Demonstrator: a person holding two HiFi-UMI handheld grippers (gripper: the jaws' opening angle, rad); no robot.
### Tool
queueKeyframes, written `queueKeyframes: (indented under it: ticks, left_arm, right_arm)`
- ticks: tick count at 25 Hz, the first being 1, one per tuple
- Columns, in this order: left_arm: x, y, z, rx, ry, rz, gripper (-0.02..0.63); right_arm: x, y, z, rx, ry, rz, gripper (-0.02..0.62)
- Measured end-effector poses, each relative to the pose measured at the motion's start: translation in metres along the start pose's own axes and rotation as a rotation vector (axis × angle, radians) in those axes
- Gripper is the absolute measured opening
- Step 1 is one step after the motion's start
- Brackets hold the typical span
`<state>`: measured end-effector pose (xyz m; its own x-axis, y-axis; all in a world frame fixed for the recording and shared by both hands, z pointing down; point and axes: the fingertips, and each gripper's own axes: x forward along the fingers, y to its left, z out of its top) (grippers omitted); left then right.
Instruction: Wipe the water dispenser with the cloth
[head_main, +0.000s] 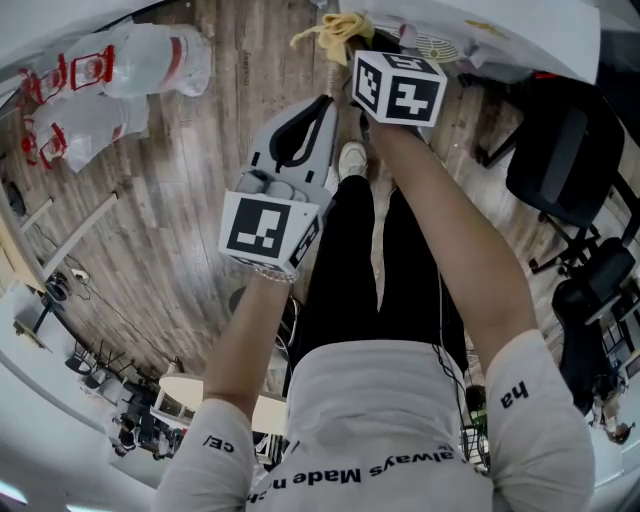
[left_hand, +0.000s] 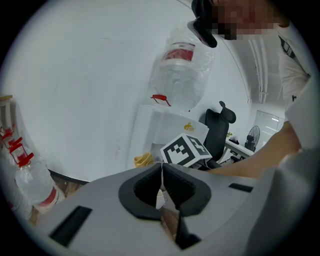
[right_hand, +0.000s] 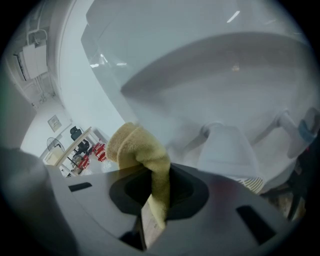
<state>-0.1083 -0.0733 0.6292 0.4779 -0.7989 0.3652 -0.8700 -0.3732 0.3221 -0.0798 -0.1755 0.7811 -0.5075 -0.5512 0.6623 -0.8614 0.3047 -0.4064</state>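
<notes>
A yellow cloth sticks up bunched from my right gripper, which is shut on it. The cloth is held up against the white water dispenser at the top of the head view. Close in the right gripper view, the dispenser's white front fills the frame, with its taps just past the cloth. My left gripper hangs lower and to the left, shut with nothing between its jaws. From the left gripper I see the dispenser, its clear bottle on top, and the cloth.
Wrapped water bottles lie on the wooden floor at the left, also standing at the left edge of the left gripper view as bottles. A black office chair stands right of the dispenser. The person's legs and a shoe are below the grippers.
</notes>
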Motion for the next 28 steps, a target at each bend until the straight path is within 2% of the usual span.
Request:
queueKeyframes:
  ticks: [10,15,19,28]
  left_arm:
    - [0.005,0.014,-0.006,-0.018,0.019,0.015,0.028]
    - [0.008,0.016,-0.013,-0.023,0.025,0.015,0.028]
    - [0.008,0.019,-0.016,-0.027,0.027,0.014,0.028]
    - [0.013,0.028,-0.032,-0.043,0.038,0.02,0.028]
  right_arm:
    - [0.017,-0.011,-0.014,-0.03,0.031,-0.026,0.061]
    - [0.026,-0.014,-0.022,-0.085,0.027,-0.034,0.061]
    - [0.033,-0.017,-0.028,-0.07,0.032,-0.037,0.061]
    - [0.045,-0.027,-0.039,-0.112,0.03,-0.058,0.061]
